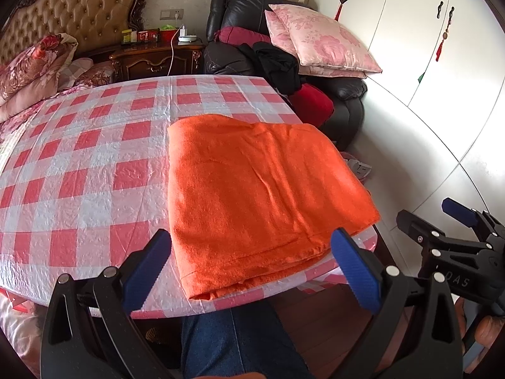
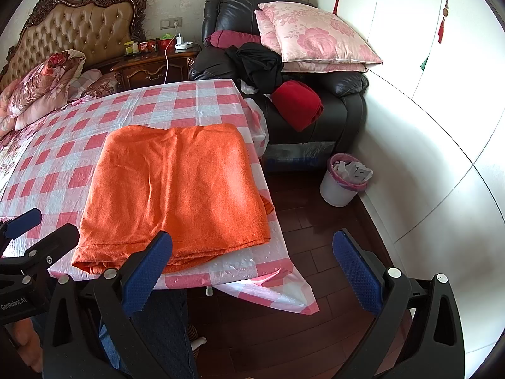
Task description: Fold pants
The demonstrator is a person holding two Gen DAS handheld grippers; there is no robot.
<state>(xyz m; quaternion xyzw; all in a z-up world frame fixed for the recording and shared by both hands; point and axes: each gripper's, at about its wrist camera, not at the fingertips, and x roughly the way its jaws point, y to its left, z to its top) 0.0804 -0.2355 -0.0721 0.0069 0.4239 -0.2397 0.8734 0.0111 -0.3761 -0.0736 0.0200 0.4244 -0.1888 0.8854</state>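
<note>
The orange pants (image 1: 255,189) lie folded into a flat rectangle on the red-and-white checked table (image 1: 79,164), near its front right corner. They also show in the right wrist view (image 2: 176,189). My left gripper (image 1: 252,268) is open and empty, held just before the table's front edge with its blue pads (image 1: 148,271) either side of the pants' near edge. My right gripper (image 2: 252,274) is open and empty, to the right of the pants, off the table corner above the floor. Each gripper shows at the edge of the other's view.
A black leather armchair (image 2: 331,107) with pink pillows (image 2: 315,34), dark clothes and a red bundle stands behind the table. A white waste bin (image 2: 344,180) sits on the dark wood floor. White wardrobe doors (image 2: 426,94) are on the right. A bed and nightstand lie at back left.
</note>
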